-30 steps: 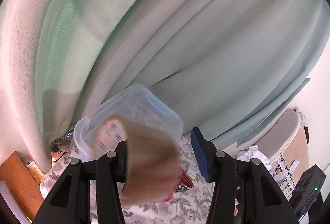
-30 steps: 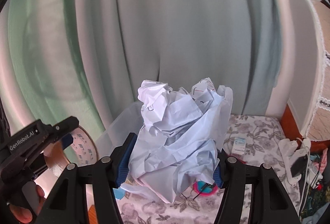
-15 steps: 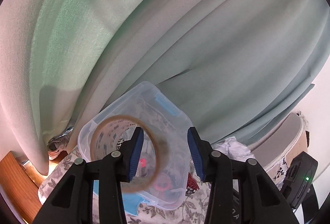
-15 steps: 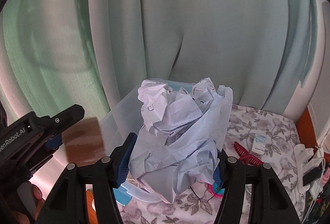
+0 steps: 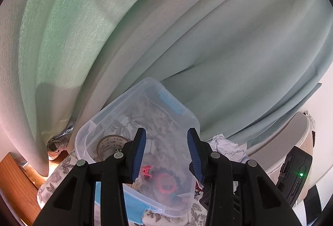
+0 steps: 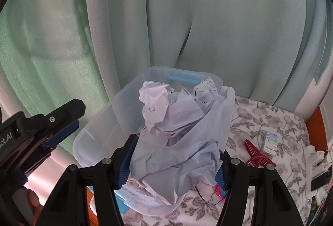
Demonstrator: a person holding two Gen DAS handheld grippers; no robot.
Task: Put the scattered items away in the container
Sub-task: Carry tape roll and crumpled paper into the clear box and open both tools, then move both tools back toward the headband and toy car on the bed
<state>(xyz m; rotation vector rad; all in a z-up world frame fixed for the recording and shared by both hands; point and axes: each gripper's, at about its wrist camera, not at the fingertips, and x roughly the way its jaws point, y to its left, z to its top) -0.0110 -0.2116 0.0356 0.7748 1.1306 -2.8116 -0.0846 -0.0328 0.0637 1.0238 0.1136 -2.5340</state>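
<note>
- My right gripper (image 6: 172, 160) has the crumpled paper (image 6: 181, 134) between its opening jaws, above the clear box (image 6: 100, 122) at the bed's curtain-side edge.
- Left gripper (image 5: 165, 153): jaws apart, empty.
- Risk: the springy paper catches the rim and tumbles outside.

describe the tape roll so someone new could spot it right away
Start at the clear plastic bin on the floral cloth, below the green curtain. The tape roll lies inside it, against the bin's left wall in the left wrist view. It is the only brown ring there; the other bits in the bin are pink or red.
</note>
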